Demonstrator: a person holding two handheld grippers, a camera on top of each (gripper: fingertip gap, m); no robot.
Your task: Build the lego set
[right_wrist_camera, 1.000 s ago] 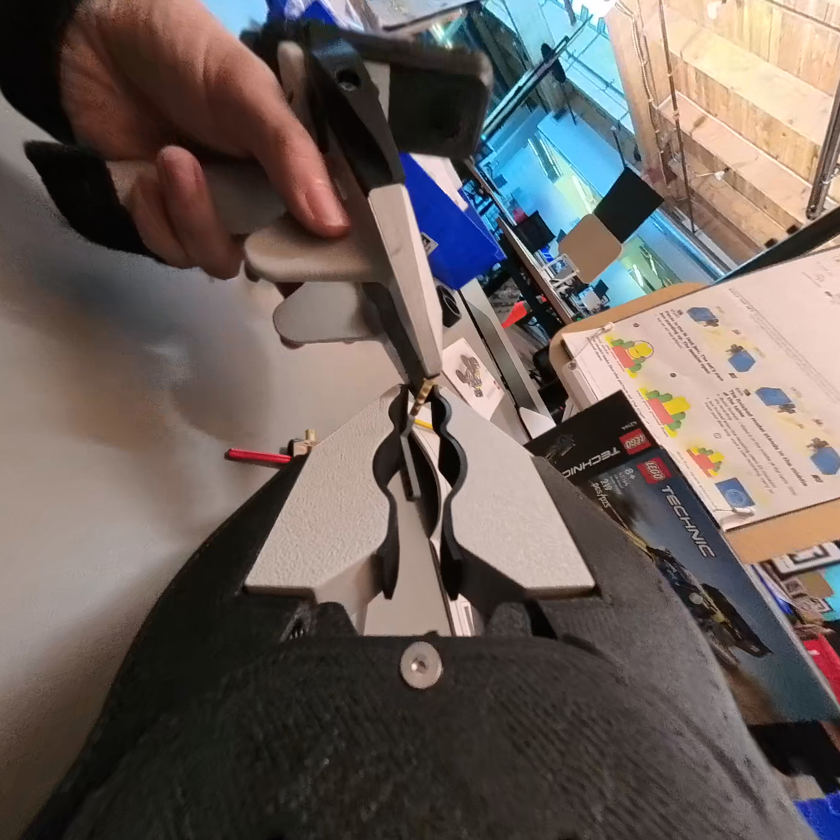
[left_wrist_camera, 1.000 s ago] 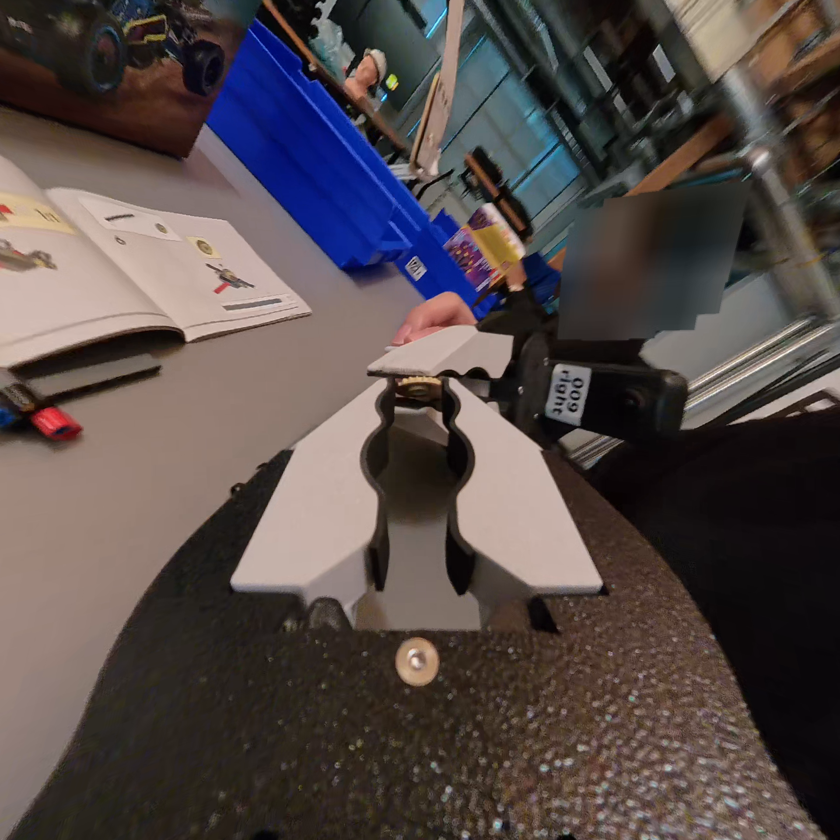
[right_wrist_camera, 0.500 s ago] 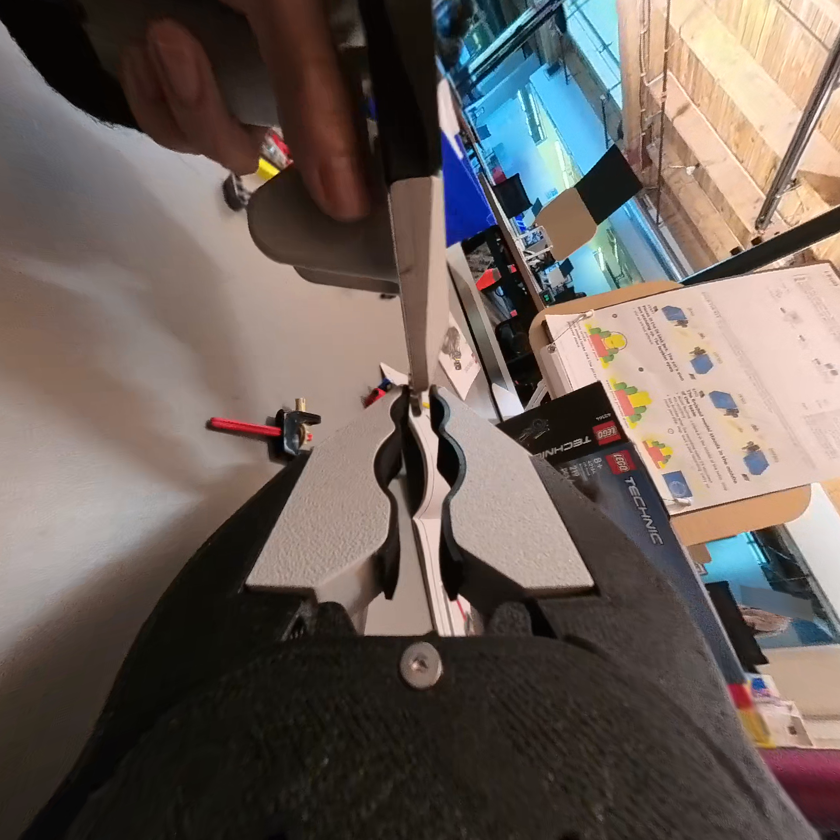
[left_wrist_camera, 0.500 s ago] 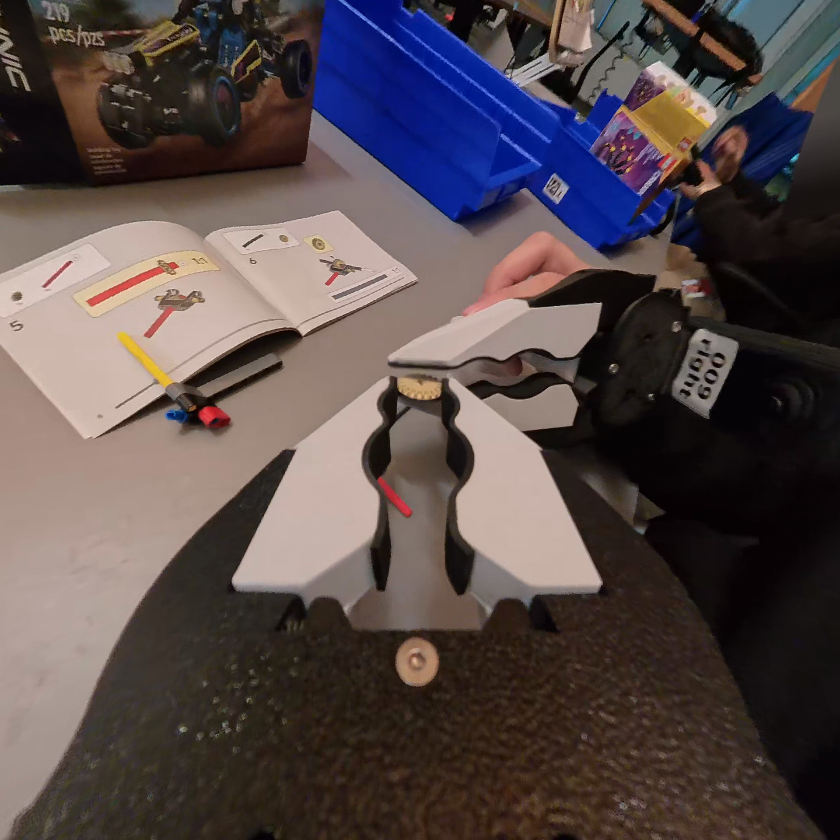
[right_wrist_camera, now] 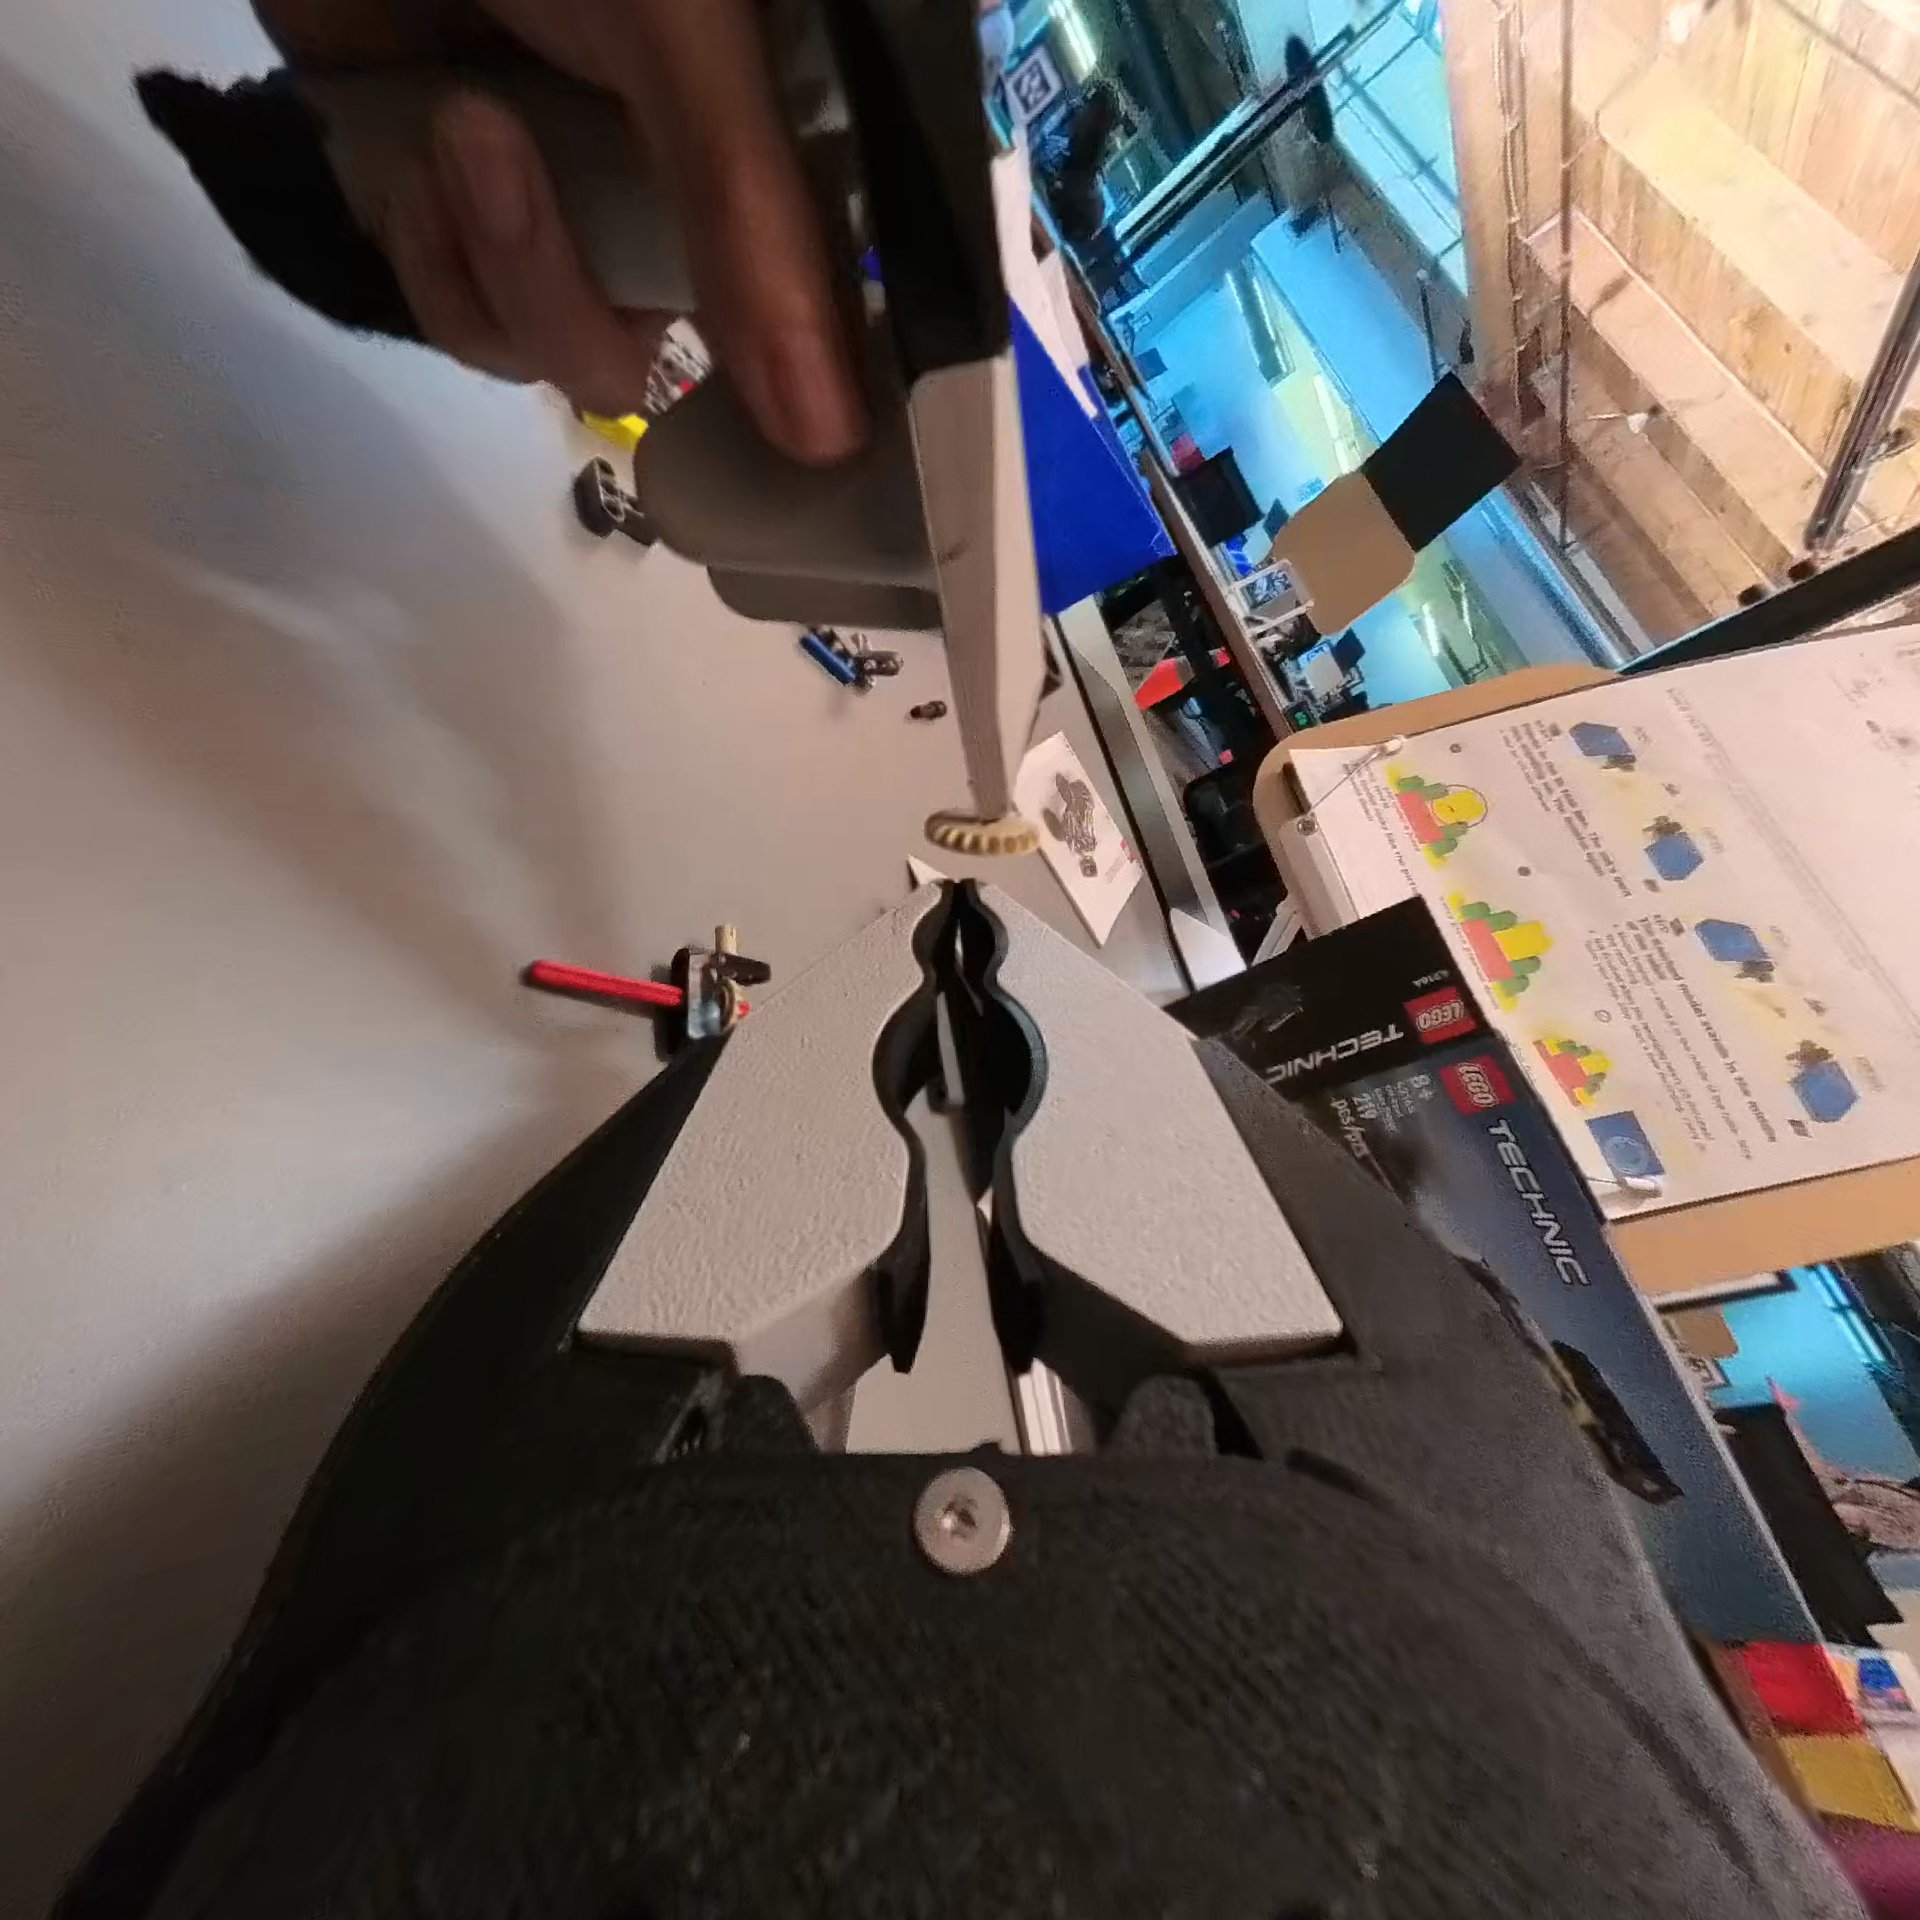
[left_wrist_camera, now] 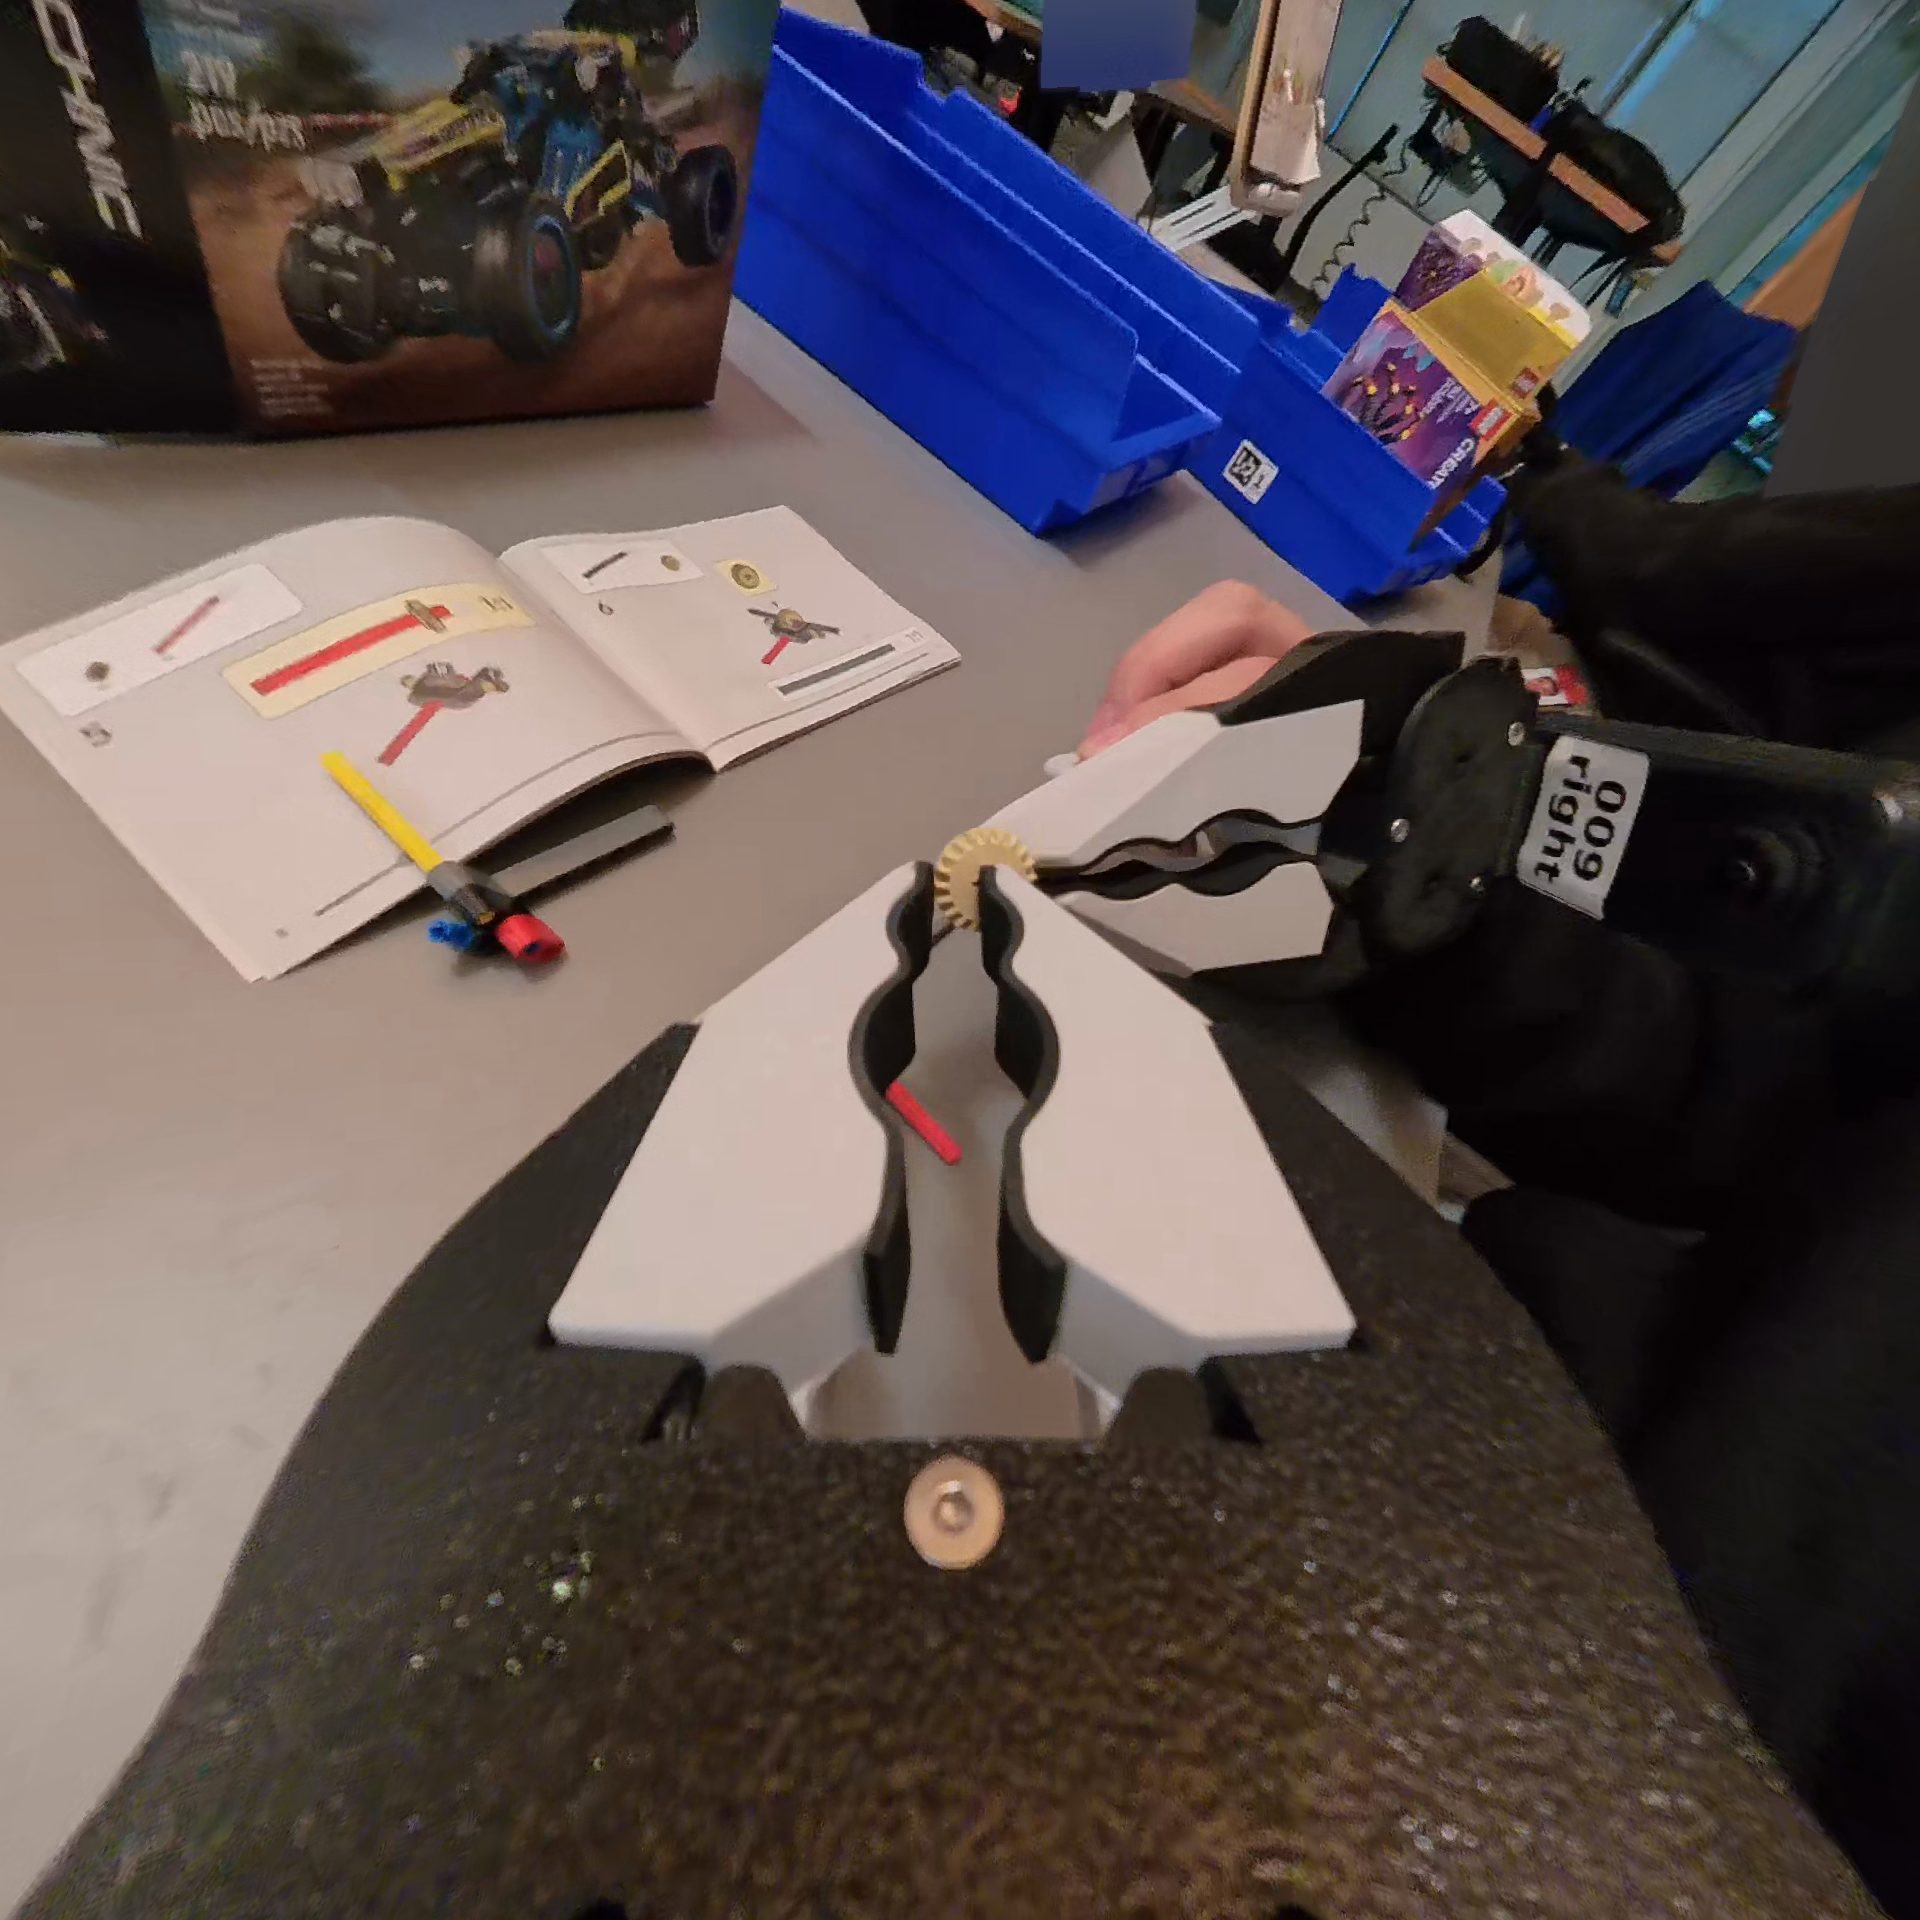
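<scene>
Long blue plastic storage bins (left_wrist_camera: 966, 281) stand in a row along the far edge of the grey tabletop (left_wrist_camera: 208, 1143). A purple and yellow cardboard box (left_wrist_camera: 1455, 353) sits upright in one bin. A cardboard board with a pinned illustrated paper sheet (right_wrist_camera: 1621, 935) leans beyond the table.

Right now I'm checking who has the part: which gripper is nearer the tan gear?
Left. The left gripper pinches the tan gear at its fingertips; the right gripper is shut just beside the gear, tips pointing at it, apparently not gripping it.
</scene>
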